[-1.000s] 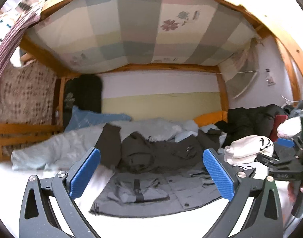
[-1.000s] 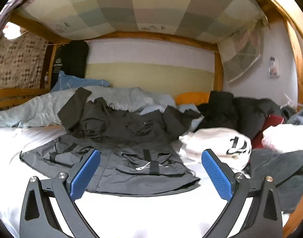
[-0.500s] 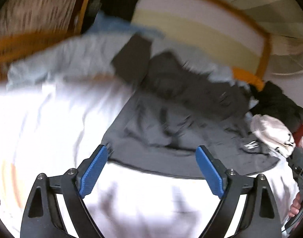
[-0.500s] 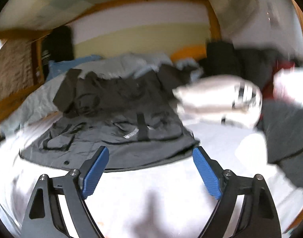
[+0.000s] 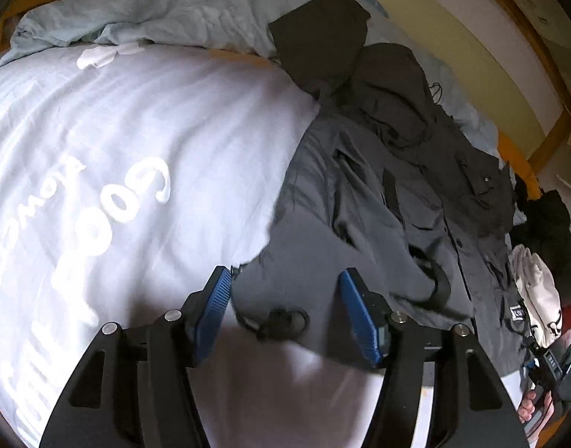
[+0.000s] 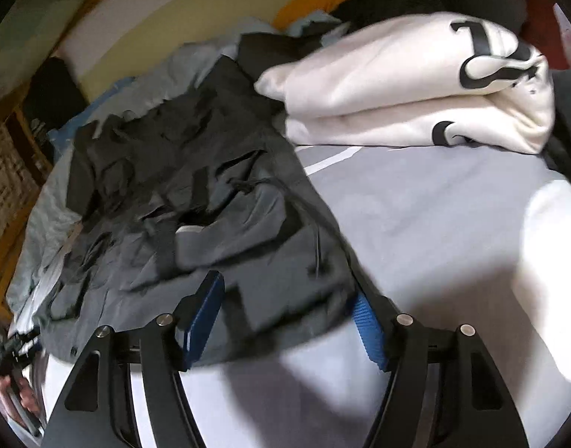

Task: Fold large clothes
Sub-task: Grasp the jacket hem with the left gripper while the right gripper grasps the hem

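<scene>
White bedding (image 5: 143, 142) serves as the work surface, and on it a dark grey jacket (image 5: 378, 201) is spread flat, hem nearest both tools. The left gripper (image 5: 285, 298) straddles one hem corner, the right gripper (image 6: 285, 306) the other — both have just been closing, and are half-narrowed with cloth between the pads but not yet pinched. If only the top layer is caught, or the sheet is pinched along with it, the fold could be dragged crooked.

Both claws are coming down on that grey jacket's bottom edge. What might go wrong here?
The left gripper, jaws closing, could catch the loose drawstring rather than the grey jacket hem. The right gripper straddles bunched hem, so it might pinch only one layer. The folded white sweatshirt lies close and could get dragged.
</scene>
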`<state>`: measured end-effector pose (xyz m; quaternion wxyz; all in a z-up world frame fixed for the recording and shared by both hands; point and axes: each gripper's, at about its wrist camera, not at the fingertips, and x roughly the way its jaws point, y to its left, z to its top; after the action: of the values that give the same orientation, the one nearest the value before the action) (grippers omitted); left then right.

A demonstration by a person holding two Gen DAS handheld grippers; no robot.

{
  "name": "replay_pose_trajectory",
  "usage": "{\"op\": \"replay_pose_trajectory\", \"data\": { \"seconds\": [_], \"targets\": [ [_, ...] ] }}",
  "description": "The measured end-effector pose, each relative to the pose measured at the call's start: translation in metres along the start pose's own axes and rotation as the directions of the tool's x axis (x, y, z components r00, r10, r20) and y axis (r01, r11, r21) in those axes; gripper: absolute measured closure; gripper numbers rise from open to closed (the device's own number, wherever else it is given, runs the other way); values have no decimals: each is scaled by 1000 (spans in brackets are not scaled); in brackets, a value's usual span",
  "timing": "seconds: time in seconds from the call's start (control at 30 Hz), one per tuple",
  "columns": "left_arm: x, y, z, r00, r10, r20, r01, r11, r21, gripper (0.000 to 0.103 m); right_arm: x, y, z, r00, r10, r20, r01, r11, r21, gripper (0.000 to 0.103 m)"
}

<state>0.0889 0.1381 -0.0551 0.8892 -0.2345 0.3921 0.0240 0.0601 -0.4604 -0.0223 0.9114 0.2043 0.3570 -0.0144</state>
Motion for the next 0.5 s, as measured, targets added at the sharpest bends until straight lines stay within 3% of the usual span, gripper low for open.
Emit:
{"op": "replay_pose_trajectory", "data": {
  "seconds": [0.07, 0.1, 0.13, 0.2, 0.37, 0.5],
  "targets": [
    [5, -7, 2, 1000, 16, 2, -16, 999, 30, 43, 6, 4, 6, 1000, -12, -2, 12, 1000, -15, 40],
    [5, -10, 3, 999, 42, 6, -43, 998, 48, 50, 10, 7, 7, 1000, -22, -14, 21, 999, -31, 62],
    [4, -12, 2, 997, 70, 17, -71, 996, 59, 75, 12, 7, 7, 999, -24, -24, 23, 999, -35, 74],
    [-4, -12, 2, 998, 54, 36, -55, 998, 41, 81, 9, 7, 6, 999, -39, -24, 38, 999, -32, 90],
    [-61, -17, -5, 988, -14, 155, 7, 999, 48, 81, -45, 13, -2, 993, -10, 121, 17, 998, -56, 97],
    [-113, -13, -23, 963, -19, 270, -1, 997, 73, 81, -100, 21, -14, 984, -36, 172, 43, 998, -36, 97]
  ]
}}
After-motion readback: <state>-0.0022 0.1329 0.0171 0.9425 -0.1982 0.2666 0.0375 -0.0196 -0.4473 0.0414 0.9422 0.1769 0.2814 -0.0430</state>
